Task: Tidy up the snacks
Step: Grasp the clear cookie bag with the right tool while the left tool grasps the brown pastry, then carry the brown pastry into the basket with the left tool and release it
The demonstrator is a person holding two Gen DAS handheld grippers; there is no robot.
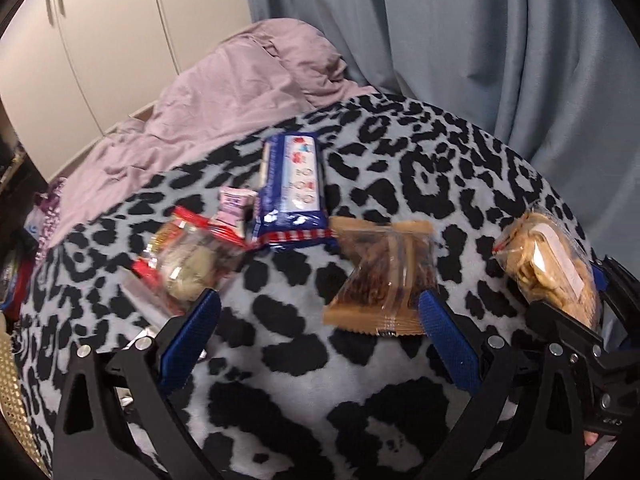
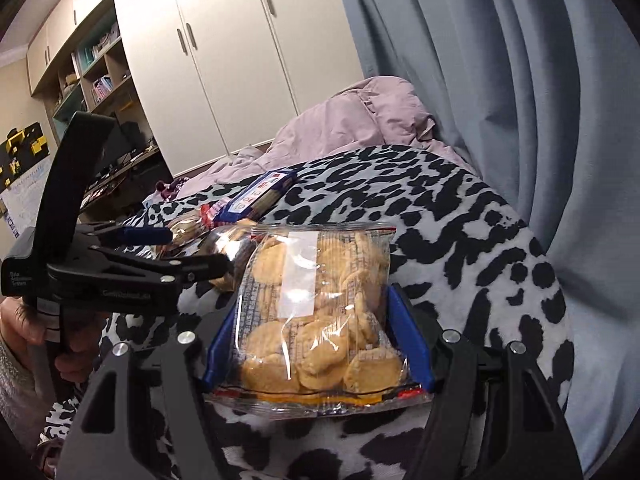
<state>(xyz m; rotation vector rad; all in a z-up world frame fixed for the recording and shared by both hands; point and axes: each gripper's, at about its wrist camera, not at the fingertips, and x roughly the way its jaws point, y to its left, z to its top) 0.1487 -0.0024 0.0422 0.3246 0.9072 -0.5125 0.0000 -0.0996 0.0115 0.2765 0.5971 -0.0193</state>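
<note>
My left gripper (image 1: 320, 320) is open above the leopard-print blanket (image 1: 304, 380), with nothing between its blue pads (image 1: 192, 340). A brown snack packet (image 1: 384, 276) lies just ahead of its right finger. Farther off lie a red-and-clear packet (image 1: 188, 260), a small pink packet (image 1: 234, 208) and a long blue cracker pack (image 1: 292, 188). My right gripper (image 2: 316, 344) is shut on a clear bag of round cookies (image 2: 316, 312). In the left wrist view that cookie bag (image 1: 552, 264) and right gripper (image 1: 580, 292) show at the right edge.
A pink duvet (image 1: 224, 92) is bunched behind the blanket. A grey-blue curtain (image 1: 480, 40) hangs on the right and white wardrobe doors (image 2: 224, 60) stand behind. A gold perforated surface (image 1: 12, 392) sits at the lower left. A person's hand (image 2: 24, 320) holds the left gripper (image 2: 192, 250).
</note>
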